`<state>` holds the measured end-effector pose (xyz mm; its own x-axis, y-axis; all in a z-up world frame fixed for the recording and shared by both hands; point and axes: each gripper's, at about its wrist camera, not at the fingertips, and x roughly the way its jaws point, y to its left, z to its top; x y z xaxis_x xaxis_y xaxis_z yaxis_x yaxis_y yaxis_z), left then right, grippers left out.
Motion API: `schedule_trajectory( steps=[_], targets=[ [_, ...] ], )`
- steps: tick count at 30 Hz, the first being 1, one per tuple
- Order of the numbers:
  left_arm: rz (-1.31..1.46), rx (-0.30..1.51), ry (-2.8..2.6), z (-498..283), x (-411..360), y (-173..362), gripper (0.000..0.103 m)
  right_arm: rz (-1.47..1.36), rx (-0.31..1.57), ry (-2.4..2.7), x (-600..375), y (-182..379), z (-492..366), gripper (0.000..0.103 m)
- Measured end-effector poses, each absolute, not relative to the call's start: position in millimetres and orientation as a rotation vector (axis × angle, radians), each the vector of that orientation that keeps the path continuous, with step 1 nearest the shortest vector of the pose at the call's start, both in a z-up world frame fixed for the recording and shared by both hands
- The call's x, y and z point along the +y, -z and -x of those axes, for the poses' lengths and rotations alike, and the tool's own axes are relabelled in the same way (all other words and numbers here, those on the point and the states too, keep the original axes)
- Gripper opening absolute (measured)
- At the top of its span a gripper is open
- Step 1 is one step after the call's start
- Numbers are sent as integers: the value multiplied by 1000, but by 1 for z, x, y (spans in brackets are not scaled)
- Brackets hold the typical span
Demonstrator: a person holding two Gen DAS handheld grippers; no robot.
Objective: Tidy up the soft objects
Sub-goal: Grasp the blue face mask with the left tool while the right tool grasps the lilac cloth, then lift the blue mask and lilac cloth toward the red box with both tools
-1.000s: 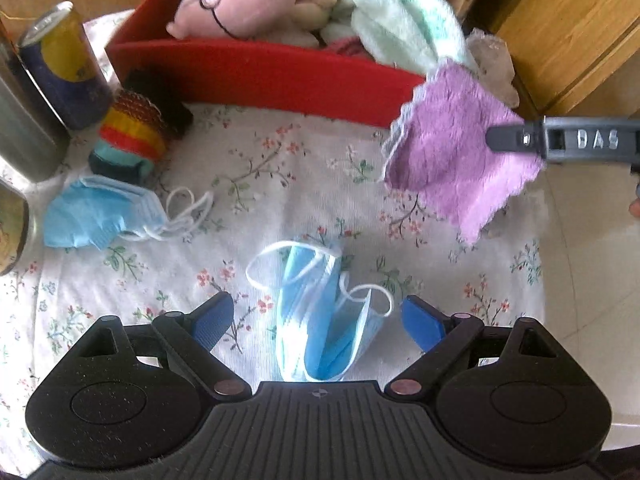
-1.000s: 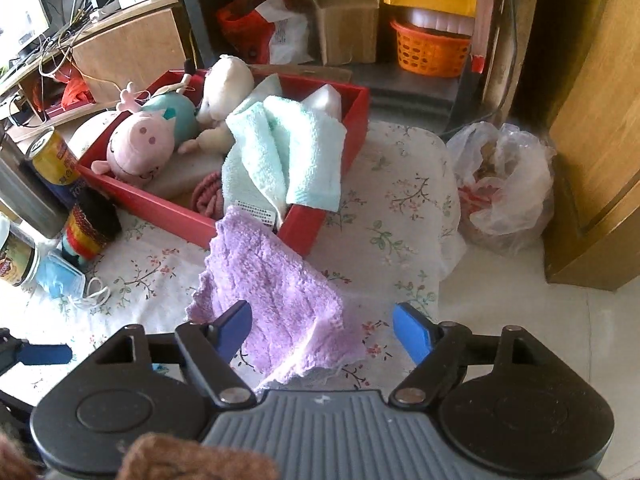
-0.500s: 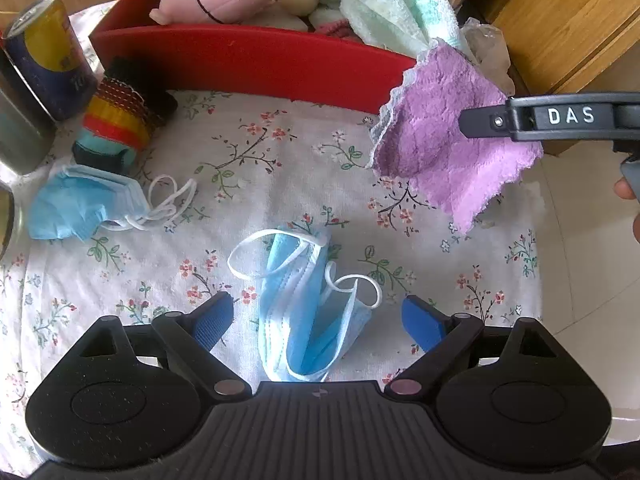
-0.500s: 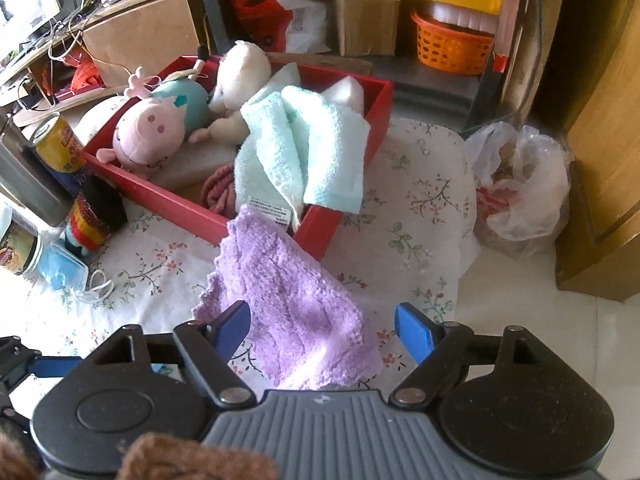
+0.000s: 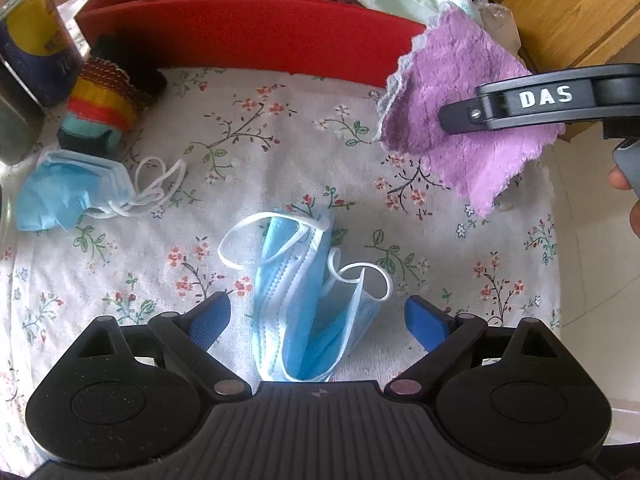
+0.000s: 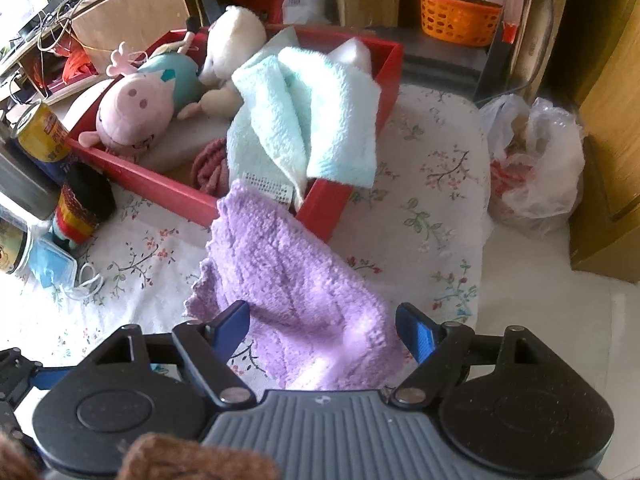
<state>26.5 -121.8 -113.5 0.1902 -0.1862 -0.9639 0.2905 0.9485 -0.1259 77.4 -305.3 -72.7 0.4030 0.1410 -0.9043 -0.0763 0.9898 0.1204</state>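
Tablecloth: white, with small red flowers and green leaves.
Tray: plain red.
Cloth: fuzzy lilac, at the tray's near corner.
Towel: pale mint, in the tray.
Plush pig: pink.
Masks: light blue, white loops.
Can: yellow and navy.
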Motion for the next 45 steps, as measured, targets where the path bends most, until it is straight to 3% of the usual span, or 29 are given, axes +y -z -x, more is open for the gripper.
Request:
schedule_trajectory(
  steps=[8,12,16,18,29,33,45],
  targets=[
    [-150,1302,374,-16,-139,120,72,21,1178,-102,-297,92,-77,50],
    [-173,1260,387,-13,-142,118,55,-67,1187,-101,-301,93,-81,25],
    [-146,1259,396,-12,-140,118,36,-97,1182,-109,-299,91,-81,18],
    [-128,1268,401,-14,-136,119,32,-117,1180,-116,-299,90,-79,14],
    [-127,1258,385,-13,-116,105,29,-233,1141,-213,-294,72,-60,0],
    [-132,1256,394,-12,-115,104,24,-245,1120,-241,-286,64,-53,0],
    [-75,1237,384,-17,-102,92,24,-356,1056,-296,-289,43,-47,0]
  ],
)
